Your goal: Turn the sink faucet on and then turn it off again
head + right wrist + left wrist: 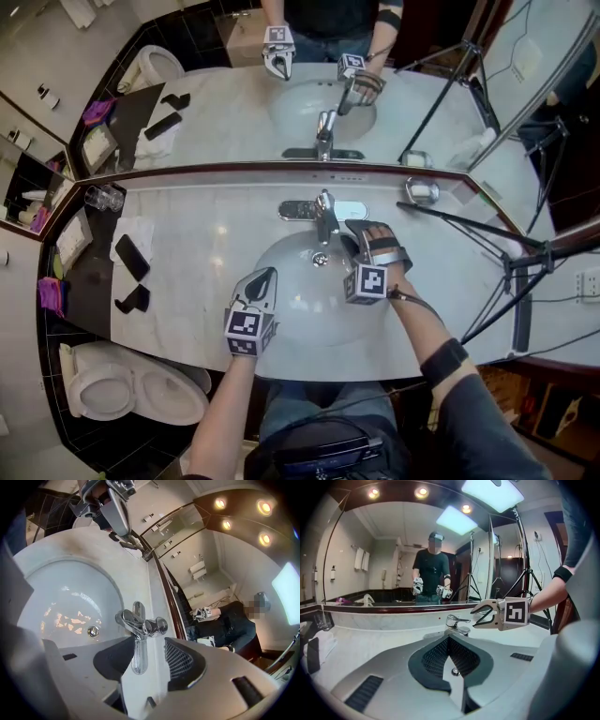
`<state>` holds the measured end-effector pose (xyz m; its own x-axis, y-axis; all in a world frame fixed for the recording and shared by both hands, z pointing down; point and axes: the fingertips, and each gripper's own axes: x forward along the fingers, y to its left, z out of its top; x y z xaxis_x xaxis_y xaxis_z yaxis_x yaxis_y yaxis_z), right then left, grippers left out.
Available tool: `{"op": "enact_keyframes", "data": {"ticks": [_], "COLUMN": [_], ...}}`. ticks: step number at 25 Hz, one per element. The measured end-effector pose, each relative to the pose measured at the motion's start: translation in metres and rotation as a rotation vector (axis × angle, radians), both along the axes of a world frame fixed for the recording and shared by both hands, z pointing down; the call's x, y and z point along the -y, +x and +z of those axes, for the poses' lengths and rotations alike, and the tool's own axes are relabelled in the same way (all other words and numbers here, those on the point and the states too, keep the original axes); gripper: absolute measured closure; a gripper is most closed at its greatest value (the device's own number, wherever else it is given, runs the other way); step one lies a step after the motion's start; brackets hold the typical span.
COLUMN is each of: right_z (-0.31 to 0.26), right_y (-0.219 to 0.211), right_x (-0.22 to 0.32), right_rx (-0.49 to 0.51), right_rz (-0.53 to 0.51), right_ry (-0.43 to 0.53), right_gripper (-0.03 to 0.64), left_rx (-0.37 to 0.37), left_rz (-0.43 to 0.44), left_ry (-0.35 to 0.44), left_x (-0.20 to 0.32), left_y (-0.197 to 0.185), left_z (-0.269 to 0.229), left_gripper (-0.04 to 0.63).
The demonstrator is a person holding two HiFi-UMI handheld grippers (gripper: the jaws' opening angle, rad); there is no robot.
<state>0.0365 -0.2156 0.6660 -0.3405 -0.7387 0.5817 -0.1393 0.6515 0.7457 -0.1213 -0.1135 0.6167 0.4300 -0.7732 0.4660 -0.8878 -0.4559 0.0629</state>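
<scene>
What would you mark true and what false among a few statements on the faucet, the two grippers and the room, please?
1. The right gripper is open, with the faucet between its jaws. True.
2. The left gripper grips the faucet. False: it hangs shut over the sink, holding nothing.
3. Water runs from the faucet. False: no stream shows.
4. A toilet stands beside the counter. True.
</scene>
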Motion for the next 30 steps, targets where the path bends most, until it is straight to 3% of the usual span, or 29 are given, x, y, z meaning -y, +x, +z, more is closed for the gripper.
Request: {"op": "enact_keyframes", "data": {"ticks": [9,15,19,23,30], "right_z": [0.008,0.000,0.000,0.004,-0.014], "right_y": [-0.033,-0.040,-0.042,-0.041,-0.043], "right_x": [0.022,0.037,0.040,0.039,0.054], "right_rx": [-0.024,-0.045,-0.063,-0.057,-0.020], "right_rz": [-0.089,-0.081,-0.100,-0.091,-0.055], "right_ry": [0.029,0.060,0.038,0.012,-0.009], "right_gripper": [0.388,0.403,0.391,0.438,0.442], "left_rx": [0.011,0.006,0.003,0.003,0.002], "left_rz": [0.001,0.004,0.001,-0.001,-0.005], "left_ry": [-0.007,-0.017,-0.020,-0.031,-0.034], "left_x": [0.011,0.010,0.009,0.008,0.005], "left_y": [0.003,0.004,0.002,0.001,-0.001], "left_z": [0.012,0.015,0.017,0.020,0.021], "left_gripper": [0.606,0.606,0.606,0.606,0.606]}}
